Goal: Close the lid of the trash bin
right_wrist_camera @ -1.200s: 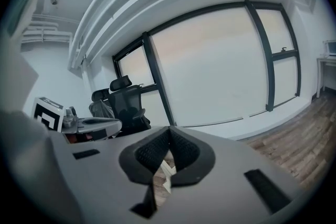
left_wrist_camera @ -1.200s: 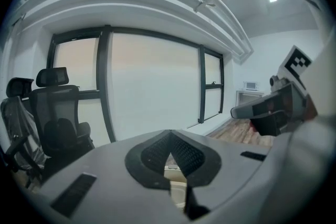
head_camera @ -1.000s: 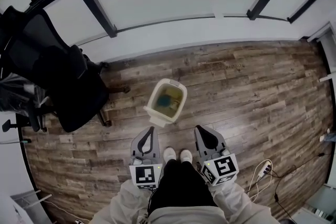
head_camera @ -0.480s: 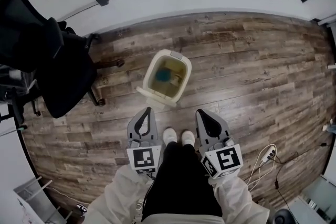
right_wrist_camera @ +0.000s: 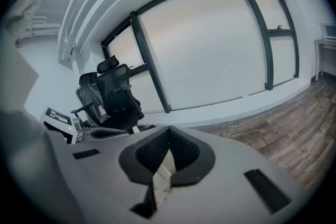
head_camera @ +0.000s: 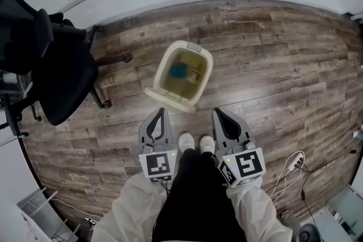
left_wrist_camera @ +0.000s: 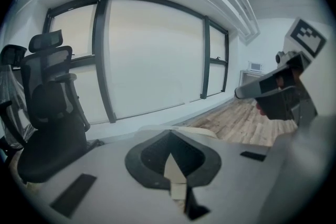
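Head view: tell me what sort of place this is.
Probably an office. A black swivel chair stands on a wood-plank floor beside large dark-framed windows, and a small open trash bin sits on the floor.

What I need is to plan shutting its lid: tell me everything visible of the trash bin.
The trash bin is a cream, plastic-looking tub with rounded corners, upright on the wooden floor ahead of the person's shoes. It is open: its lid hangs outward from the near rim; a grey tab sits on the far rim. Inside lie a blue item and something pale.
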A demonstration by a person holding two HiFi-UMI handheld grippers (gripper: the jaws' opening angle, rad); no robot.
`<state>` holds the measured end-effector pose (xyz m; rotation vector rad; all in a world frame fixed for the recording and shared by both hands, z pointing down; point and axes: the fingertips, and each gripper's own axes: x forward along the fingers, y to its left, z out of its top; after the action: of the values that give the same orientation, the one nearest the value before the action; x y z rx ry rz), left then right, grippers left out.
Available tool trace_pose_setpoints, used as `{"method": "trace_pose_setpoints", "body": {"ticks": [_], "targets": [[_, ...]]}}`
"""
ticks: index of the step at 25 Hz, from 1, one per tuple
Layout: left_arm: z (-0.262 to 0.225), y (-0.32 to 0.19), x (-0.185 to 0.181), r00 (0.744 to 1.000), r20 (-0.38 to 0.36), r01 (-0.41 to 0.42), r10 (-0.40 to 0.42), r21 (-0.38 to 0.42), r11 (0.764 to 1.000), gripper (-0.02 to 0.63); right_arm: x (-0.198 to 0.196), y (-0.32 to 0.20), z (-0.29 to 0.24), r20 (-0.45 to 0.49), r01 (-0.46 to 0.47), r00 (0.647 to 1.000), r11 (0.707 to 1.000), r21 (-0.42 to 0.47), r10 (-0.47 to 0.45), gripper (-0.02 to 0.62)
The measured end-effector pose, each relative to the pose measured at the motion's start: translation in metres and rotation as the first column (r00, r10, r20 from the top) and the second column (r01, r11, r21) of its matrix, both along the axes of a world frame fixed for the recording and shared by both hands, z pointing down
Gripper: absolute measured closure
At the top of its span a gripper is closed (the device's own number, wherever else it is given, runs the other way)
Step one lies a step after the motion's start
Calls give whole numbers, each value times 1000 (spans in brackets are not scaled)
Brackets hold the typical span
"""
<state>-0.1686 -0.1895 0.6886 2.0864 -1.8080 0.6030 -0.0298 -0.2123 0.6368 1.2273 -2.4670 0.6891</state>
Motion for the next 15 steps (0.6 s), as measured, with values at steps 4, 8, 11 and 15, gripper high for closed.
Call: {"method": "trace_pose_setpoints", "body": {"ticks": [4,8,11,15], "targets": [[19,1,0,1000,4,-7,7,-29,1000,598,-2,-4,11,4,-11,1000,1000,-8,11,572],[30,-2,-2,1000,9,-19,20,-44,999,598,-4,-5,19,4,-17,1000,1000,-22,17,572],[33,-6,-2,1000,7,-27,27,-47,999,598,-5,-4,21,-1,-15,1000,1000,-28,15,572],[33,-12,1,999,-5,-36,36,-48,998,598,-4,-8,16,-5,-27,1000,999,-20,27,572]]}}
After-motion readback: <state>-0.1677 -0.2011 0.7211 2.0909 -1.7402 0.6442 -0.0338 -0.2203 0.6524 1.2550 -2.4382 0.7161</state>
